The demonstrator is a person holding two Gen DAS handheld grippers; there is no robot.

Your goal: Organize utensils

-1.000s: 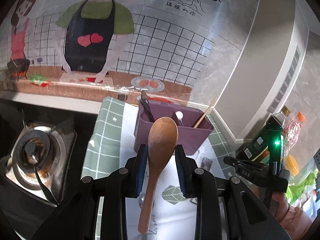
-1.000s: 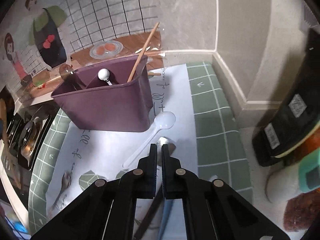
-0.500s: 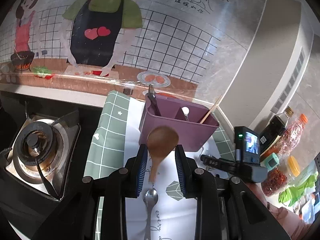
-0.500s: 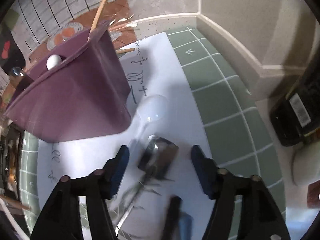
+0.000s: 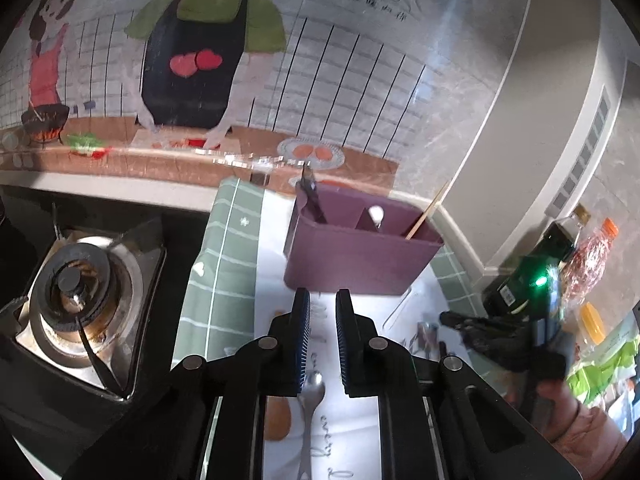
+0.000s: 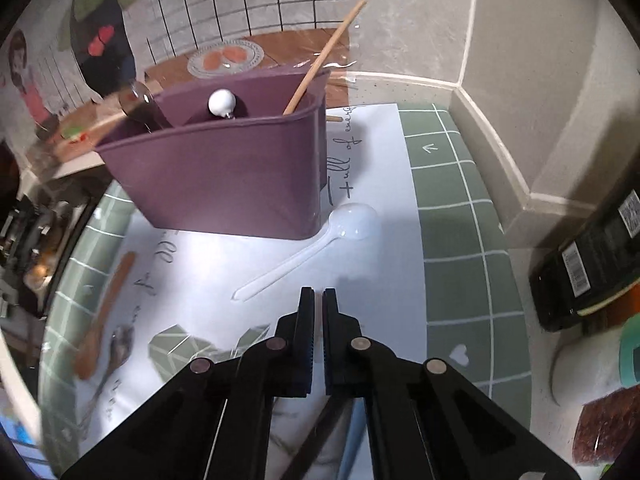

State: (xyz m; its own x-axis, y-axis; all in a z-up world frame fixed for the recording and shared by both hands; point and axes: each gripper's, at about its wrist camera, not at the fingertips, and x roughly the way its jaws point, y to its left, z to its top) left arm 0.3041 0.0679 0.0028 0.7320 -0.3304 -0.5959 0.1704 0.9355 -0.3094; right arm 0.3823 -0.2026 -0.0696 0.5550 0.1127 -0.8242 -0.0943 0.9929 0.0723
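A kitchen counter beside a gas burner [image 5: 76, 284] carries a green-checked mat [image 6: 452, 208] with a white printed centre. The purple utensil holder [image 6: 224, 180] stands at the back of the mat and already holds 3 items, including 1 chopstick [image 6: 320, 60].

Left gripper [image 5: 322, 300]: its jaws have just been closing and are now narrow, with nothing between them. The wooden spoon [image 6: 106, 308] and a metal spoon [image 6: 120, 344] lie flat on the mat below it. Right gripper [image 6: 315, 294]: jaws together, empty. The white plastic spoon [image 6: 320, 244] lies just ahead of it, its bowl against the holder's base.

Risks:
1. Descending with either pair of jaws closed would push a spoon instead of straddling it.
2. The 2 spoons lie side by side; a grasp may catch both.
3. A grasp near the white spoon's bowl may nudge the holder.
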